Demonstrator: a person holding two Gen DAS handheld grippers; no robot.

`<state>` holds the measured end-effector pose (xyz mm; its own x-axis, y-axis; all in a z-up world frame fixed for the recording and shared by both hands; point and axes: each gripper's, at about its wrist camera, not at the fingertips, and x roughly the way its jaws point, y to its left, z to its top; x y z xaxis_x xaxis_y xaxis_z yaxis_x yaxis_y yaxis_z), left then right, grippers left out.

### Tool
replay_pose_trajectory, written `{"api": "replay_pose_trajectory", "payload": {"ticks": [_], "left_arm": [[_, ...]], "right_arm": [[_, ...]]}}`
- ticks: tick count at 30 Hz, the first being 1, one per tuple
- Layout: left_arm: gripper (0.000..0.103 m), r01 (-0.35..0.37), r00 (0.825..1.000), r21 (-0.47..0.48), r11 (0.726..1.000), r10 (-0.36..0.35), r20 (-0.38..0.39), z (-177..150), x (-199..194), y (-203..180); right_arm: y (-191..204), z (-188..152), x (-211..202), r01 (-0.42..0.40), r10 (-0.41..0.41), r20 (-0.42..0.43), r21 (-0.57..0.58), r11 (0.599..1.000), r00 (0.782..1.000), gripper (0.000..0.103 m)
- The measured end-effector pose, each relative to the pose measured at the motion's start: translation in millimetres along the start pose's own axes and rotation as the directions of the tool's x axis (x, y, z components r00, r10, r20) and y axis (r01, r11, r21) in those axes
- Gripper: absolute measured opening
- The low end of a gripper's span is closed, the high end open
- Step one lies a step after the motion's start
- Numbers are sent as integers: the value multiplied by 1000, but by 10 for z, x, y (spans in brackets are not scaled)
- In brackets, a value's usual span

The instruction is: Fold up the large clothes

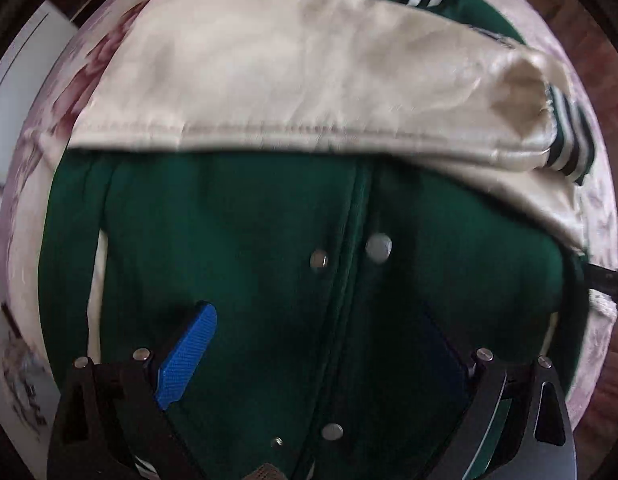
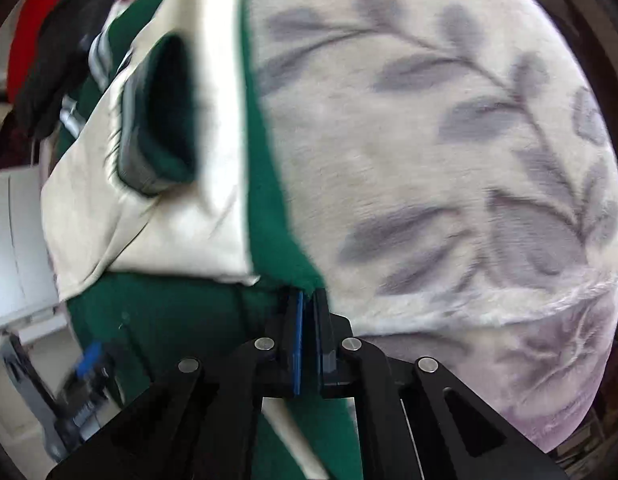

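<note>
A green varsity jacket (image 1: pixel 249 280) with cream sleeves lies on a floral blanket. One cream sleeve (image 1: pixel 309 72) is folded across its chest, its striped cuff (image 1: pixel 569 132) at the right. Snap buttons (image 1: pixel 379 246) run down the front. My left gripper (image 1: pixel 321 344) is open just above the green front, its blue pad (image 1: pixel 187 356) at the left. My right gripper (image 2: pixel 308 308) is shut on the jacket's green edge (image 2: pixel 269 200). In the right wrist view the cream sleeve (image 2: pixel 169 220) and its dark cuff opening (image 2: pixel 165 112) lie to the left.
The floral blanket (image 2: pixel 449 140) covers the surface to the right of the jacket. A red and black item (image 2: pixel 57 32) lies at the far left. The left gripper shows at the lower left of the right wrist view (image 2: pixel 85 384). White furniture (image 2: pixel 13 240) stands beyond the edge.
</note>
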<state>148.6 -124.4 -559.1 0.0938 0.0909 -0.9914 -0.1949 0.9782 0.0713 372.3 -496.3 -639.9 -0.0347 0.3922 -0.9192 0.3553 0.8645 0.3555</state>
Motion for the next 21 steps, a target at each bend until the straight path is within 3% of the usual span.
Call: {"api": "replay_pose_trajectory", "payload": {"ticks": [3, 8, 12, 13, 14, 16, 18, 21], "left_arm": [[99, -54, 998, -66, 996, 51, -38, -166, 163, -15], [99, -92, 995, -174, 980, 82, -64, -299, 262, 34], [99, -69, 998, -218, 973, 66, -18, -363, 51, -4], [99, -50, 999, -231, 972, 53, 11, -404, -48, -35], [99, -40, 999, -238, 970, 47, 25, -436, -107, -64], [99, 6, 998, -262, 965, 9, 56, -525, -235, -140], [99, 68, 996, -296, 953, -47, 76, -625, -337, -230], [99, 156, 987, -344, 926, -136, 82, -760, -356, -364]], "right_arm": [[-320, 19, -81, -7, 6, 15, 51, 999, 1000, 4], [-499, 193, 163, -50, 57, -116, 63, 997, 992, 5], [-763, 413, 23, -224, 258, -245, 159, 962, 934, 12], [-822, 474, -72, -257, 291, -229, 169, 952, 929, 23], [-879, 566, -193, -292, 324, -201, 172, 941, 925, 49], [-933, 827, -403, -342, 360, -138, 137, 930, 923, 69], [-884, 1144, -508, -365, 370, -93, 62, 929, 924, 69], [-697, 1661, -401, -439, 436, -109, -2, 899, 893, 69]]}}
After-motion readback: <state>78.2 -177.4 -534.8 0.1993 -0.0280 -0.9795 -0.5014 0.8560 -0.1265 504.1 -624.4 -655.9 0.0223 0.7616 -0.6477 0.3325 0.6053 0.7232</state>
